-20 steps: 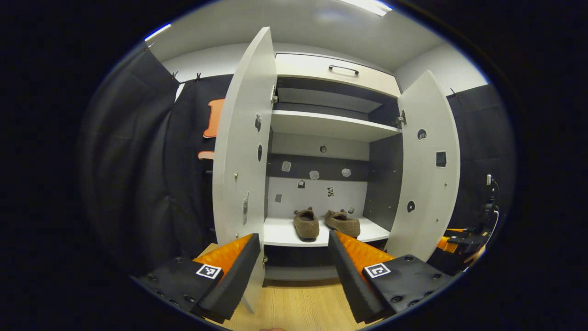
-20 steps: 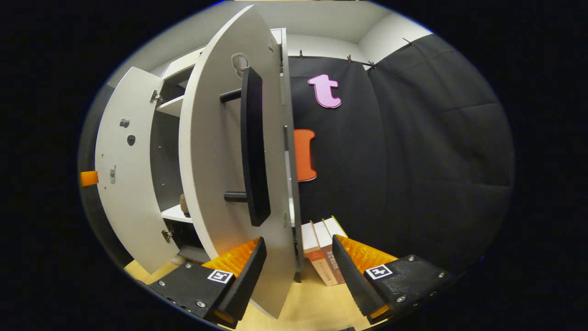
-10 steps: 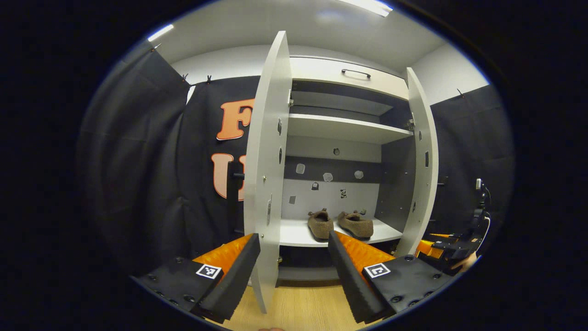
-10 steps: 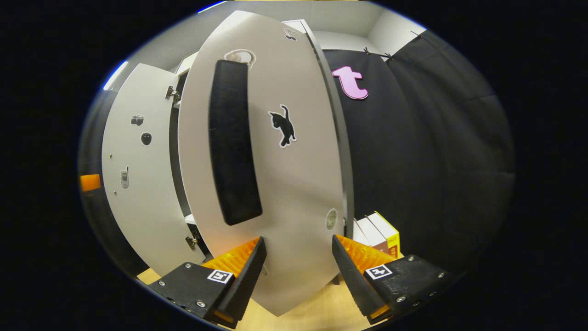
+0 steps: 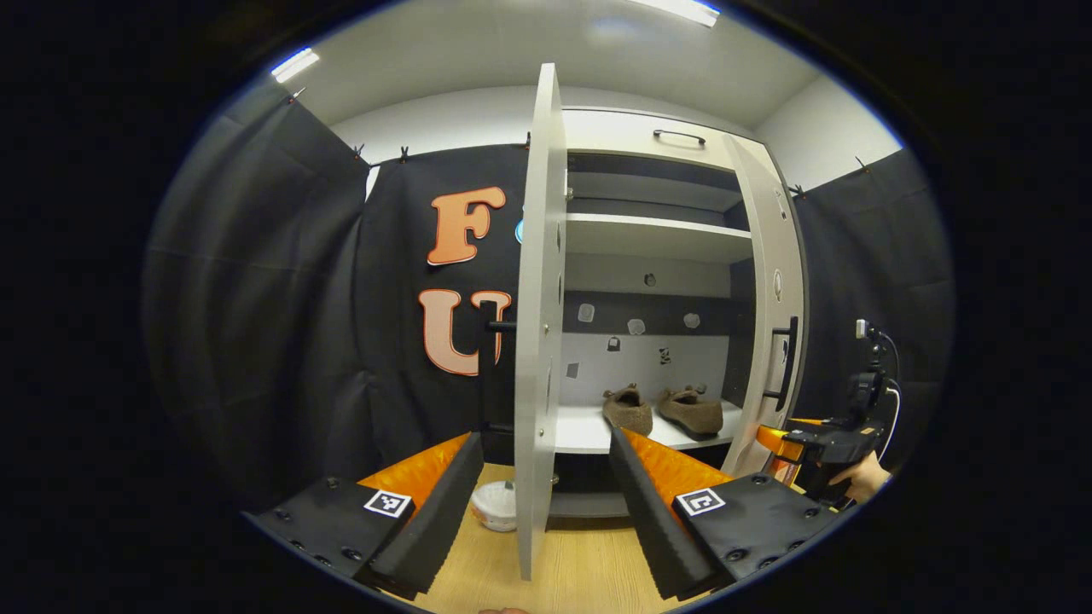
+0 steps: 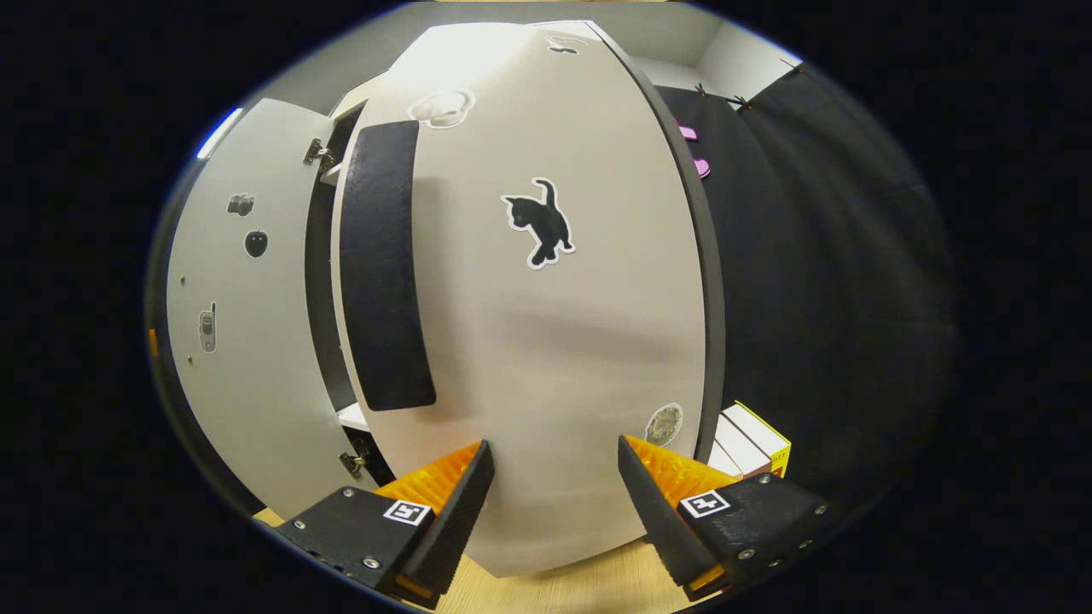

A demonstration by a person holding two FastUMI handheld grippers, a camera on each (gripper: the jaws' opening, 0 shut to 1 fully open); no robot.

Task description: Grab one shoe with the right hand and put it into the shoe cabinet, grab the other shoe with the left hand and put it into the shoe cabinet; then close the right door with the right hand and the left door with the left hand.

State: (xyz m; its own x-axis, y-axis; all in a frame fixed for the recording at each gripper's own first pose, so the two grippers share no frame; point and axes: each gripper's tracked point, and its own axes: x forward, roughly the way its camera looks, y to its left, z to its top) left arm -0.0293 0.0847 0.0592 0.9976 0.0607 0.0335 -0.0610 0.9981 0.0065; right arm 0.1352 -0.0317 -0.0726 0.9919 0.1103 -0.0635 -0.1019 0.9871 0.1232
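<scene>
Two brown slippers (image 5: 627,408) (image 5: 691,409) sit side by side on the lower shelf of the white shoe cabinet (image 5: 648,234). My left gripper (image 5: 542,512) is open, and the left door (image 5: 537,341) stands edge-on between its fingers, some way ahead. The right door (image 5: 772,298) is swung partly across the opening. My right gripper (image 6: 550,503) is open right in front of the right door's outer face (image 6: 554,358), below its black handle (image 6: 384,273) and a cat sticker (image 6: 539,222). The right gripper (image 5: 810,443) and a hand (image 5: 862,477) appear at the far right of the left gripper view.
A small white bowl (image 5: 495,505) lies on the wooden floor (image 5: 572,567) left of the left door. Some books (image 6: 751,439) stand against the booth wall right of the cabinet. The left door's inner face (image 6: 239,341) is beyond the right door.
The right door has swung from wide open to partly closed, with my right gripper following its outer face. The left gripper view has shifted so the left door now appears edge-on.
</scene>
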